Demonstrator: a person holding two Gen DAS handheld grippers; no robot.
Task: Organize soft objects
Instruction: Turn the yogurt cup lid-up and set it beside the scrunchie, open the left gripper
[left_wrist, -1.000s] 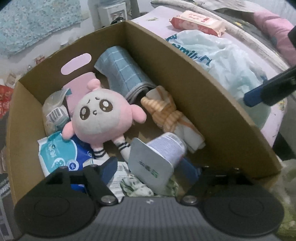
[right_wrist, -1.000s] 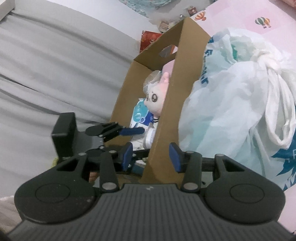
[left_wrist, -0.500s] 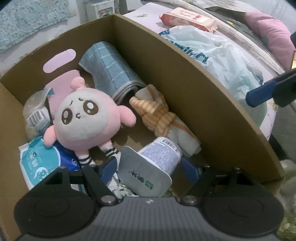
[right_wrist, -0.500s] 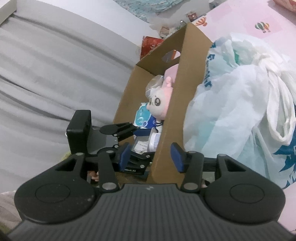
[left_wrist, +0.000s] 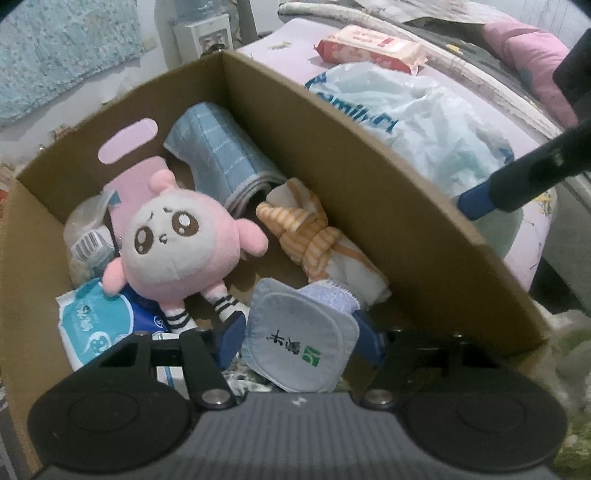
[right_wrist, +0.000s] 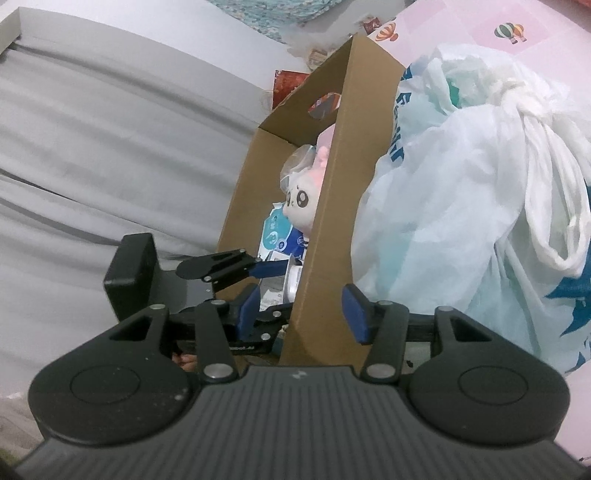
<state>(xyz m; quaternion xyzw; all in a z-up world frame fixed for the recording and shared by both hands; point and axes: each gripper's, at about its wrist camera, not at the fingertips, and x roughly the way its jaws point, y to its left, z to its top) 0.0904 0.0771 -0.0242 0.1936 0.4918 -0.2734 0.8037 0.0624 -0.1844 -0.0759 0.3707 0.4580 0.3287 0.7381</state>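
Observation:
My left gripper (left_wrist: 299, 332) is shut on a pale blue soft pack with a square end (left_wrist: 299, 343) and holds it low inside the cardboard box (left_wrist: 369, 177). In the box lie a pink plush doll (left_wrist: 177, 243), a rolled blue towel (left_wrist: 218, 155), an orange-striped knotted cloth (left_wrist: 314, 236) and a blue wipes pack (left_wrist: 92, 321). My right gripper (right_wrist: 299, 314) is open and straddles the box's near wall (right_wrist: 325, 229). The left gripper shows in the right wrist view (right_wrist: 258, 269). The doll also shows in that view (right_wrist: 299, 199).
A tied white and teal plastic bag (right_wrist: 461, 206) leans against the box's outer side on the pink bedsheet (right_wrist: 461, 26). A red-and-pink wipes packet (left_wrist: 369, 51) lies on the bed behind. Grey fabric (right_wrist: 92, 147) fills the left of the right wrist view.
My left gripper has drawn back and risen a little with the pale blue pack still held. The right gripper has stayed open around the box wall, shifting slightly.

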